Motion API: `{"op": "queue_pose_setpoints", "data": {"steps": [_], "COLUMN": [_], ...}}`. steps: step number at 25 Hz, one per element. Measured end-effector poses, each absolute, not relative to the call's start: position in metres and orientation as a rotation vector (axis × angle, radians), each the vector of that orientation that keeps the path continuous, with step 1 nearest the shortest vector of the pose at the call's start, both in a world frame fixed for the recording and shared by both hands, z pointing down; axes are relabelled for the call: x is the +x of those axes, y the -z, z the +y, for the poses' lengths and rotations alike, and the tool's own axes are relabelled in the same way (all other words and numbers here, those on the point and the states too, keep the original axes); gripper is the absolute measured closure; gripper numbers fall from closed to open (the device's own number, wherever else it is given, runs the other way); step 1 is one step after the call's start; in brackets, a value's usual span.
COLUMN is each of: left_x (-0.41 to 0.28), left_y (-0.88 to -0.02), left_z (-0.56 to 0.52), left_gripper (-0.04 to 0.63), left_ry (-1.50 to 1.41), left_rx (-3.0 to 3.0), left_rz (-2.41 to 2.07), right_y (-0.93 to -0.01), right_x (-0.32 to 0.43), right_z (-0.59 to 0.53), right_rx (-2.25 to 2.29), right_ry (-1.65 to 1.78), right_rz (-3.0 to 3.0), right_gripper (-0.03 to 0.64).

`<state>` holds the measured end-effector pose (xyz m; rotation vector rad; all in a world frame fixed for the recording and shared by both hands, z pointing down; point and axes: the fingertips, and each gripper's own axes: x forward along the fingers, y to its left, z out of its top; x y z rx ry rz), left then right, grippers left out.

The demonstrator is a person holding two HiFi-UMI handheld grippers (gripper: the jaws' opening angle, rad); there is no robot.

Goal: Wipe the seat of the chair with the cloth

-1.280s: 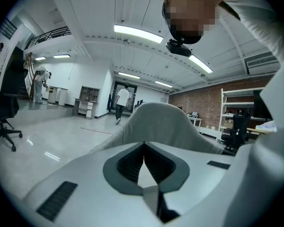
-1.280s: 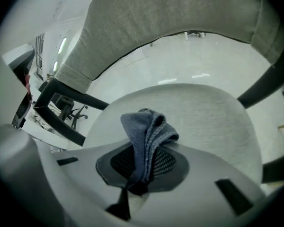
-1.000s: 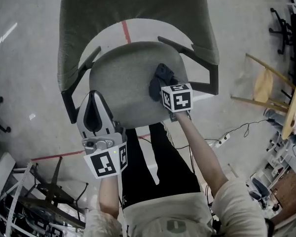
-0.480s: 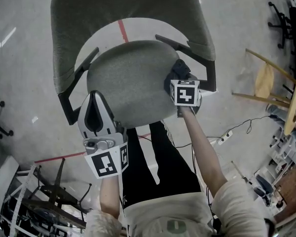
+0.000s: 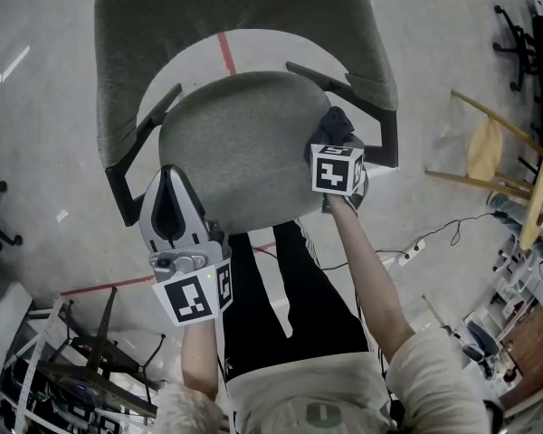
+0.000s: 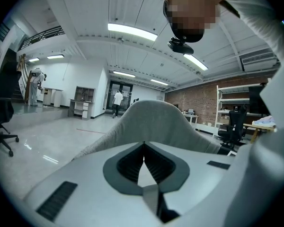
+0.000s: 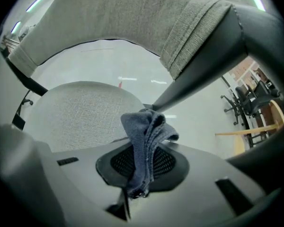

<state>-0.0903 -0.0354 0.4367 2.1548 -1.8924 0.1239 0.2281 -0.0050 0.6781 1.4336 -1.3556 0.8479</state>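
The grey fabric chair seat (image 5: pixel 240 152) lies below me, its backrest (image 5: pixel 244 7) beyond it. My right gripper (image 5: pixel 333 136) is at the seat's right edge, beside the black armrest (image 5: pixel 380 116), shut on a dark blue-grey cloth (image 5: pixel 337 121). In the right gripper view the cloth (image 7: pixel 146 143) stands bunched between the jaws, over the seat (image 7: pixel 80 110). My left gripper (image 5: pixel 170 179) hovers at the seat's front left edge, shut and holding nothing. Its view (image 6: pixel 143 145) shows the jaw tips touching, with the backrest (image 6: pixel 156 119) ahead.
The person's black-trousered legs (image 5: pixel 281 287) stand at the seat's front. A yellow wooden chair (image 5: pixel 484 156) and a cable with a power strip (image 5: pixel 414 247) lie to the right. A dark metal frame (image 5: pixel 90 351) is at lower left. Red tape (image 5: pixel 226 54) marks the floor.
My right gripper carried the cloth from the middle right of the seat out to its right edge, then held nearly still. The left gripper has barely moved.
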Motion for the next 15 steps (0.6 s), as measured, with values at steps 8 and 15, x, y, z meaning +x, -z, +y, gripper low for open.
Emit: {"op": "queue_pose_setpoints", "data": {"steps": [8,15], "left_x": [-0.091,-0.106], "left_y": [-0.430,-0.422], "left_z": [-0.038,-0.036], "left_gripper": [0.580,0.580], "left_ry": [-0.116,-0.147], "left_rx": [2.155,2.171], "left_rz": [-1.916,-1.957], "right_y": [-0.668,-0.576], "right_x": [0.227,0.184], "right_z": [-0.005,-0.030], "right_rx": [1.467,1.493], "right_ry": [-0.916,-1.039], "right_rz": [-1.390,-1.770], "right_gripper": [0.560,0.560]}}
